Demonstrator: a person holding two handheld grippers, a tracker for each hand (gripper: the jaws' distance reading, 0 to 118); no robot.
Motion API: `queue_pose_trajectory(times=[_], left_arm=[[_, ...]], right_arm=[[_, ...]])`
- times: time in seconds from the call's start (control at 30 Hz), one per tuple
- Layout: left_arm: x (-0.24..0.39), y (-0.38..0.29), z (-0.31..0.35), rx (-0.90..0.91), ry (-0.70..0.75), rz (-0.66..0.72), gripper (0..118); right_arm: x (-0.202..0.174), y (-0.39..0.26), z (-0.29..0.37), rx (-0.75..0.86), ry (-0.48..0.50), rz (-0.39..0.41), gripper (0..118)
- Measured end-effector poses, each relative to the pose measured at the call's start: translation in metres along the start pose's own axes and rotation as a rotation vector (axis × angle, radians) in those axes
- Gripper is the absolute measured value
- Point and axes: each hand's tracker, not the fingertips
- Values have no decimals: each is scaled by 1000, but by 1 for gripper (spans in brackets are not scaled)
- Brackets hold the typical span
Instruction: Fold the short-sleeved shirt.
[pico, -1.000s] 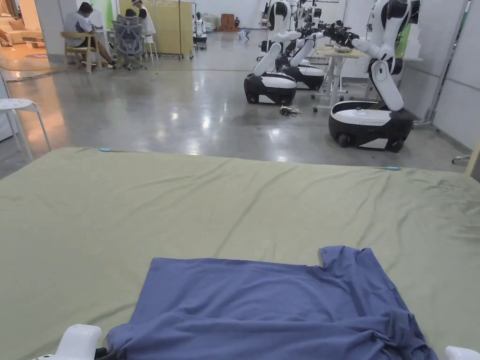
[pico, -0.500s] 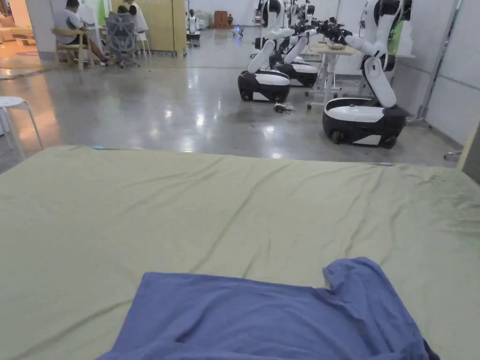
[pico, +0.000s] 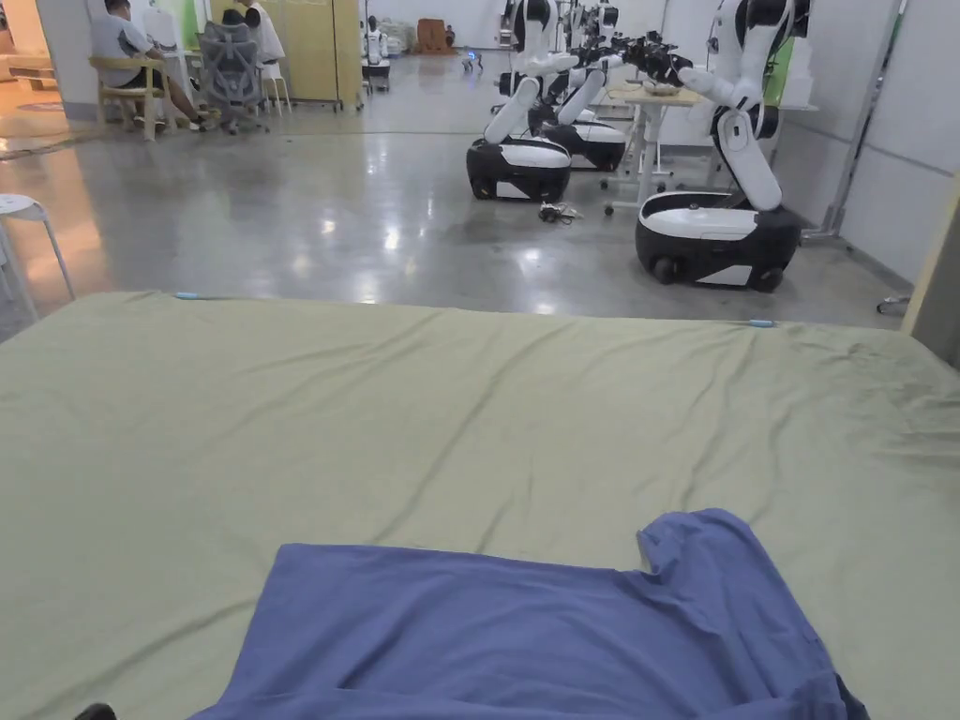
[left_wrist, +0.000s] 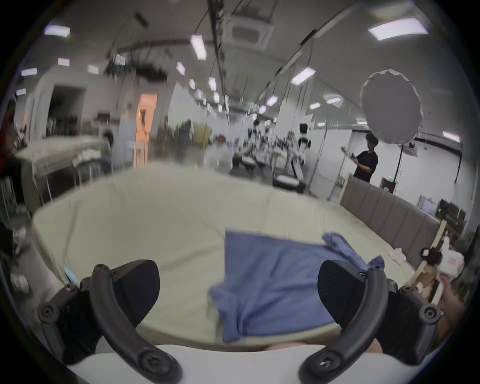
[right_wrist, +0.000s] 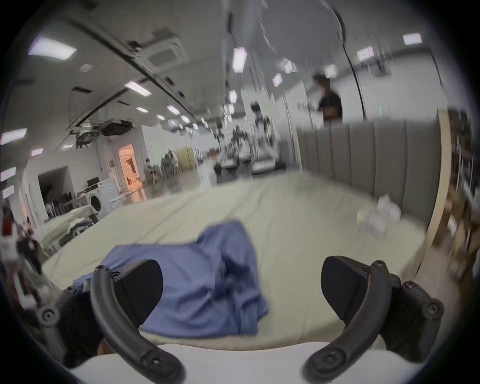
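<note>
Beyond both sets of jaws sprawls the big bed with its pale green wrinkled sheet (pico: 469, 422), easily the largest thing around. On it, at the near edge, lies the blue short-sleeved cotton shirt (left_wrist: 275, 283), mostly flat with one sleeve bunched up. It sits between the left gripper (left_wrist: 237, 291) jaws but further out, untouched. Right gripper (right_wrist: 241, 291) jaws are spread wide too, nothing held, with the shirt ahead toward its left jaw.

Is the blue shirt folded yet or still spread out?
Mostly spread: the shirt lies flat on the green sheet, one sleeve out, right side bunched.
</note>
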Motion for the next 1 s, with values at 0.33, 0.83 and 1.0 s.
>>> queue_pose_trajectory(times=[0.33, 0.83, 1.0], left_arm=[[41, 36, -107, -34, -101, -162, 0], [-2, -19, -398, -699, -8, 167, 112], [3, -47, -416, -758, 48, 17, 112]], right_arm=[[-49, 28, -38, 40, 85, 75, 0], [-66, 36, -60, 42, 86, 75, 0], [-59, 31, -64, 3, 67, 54, 0]])
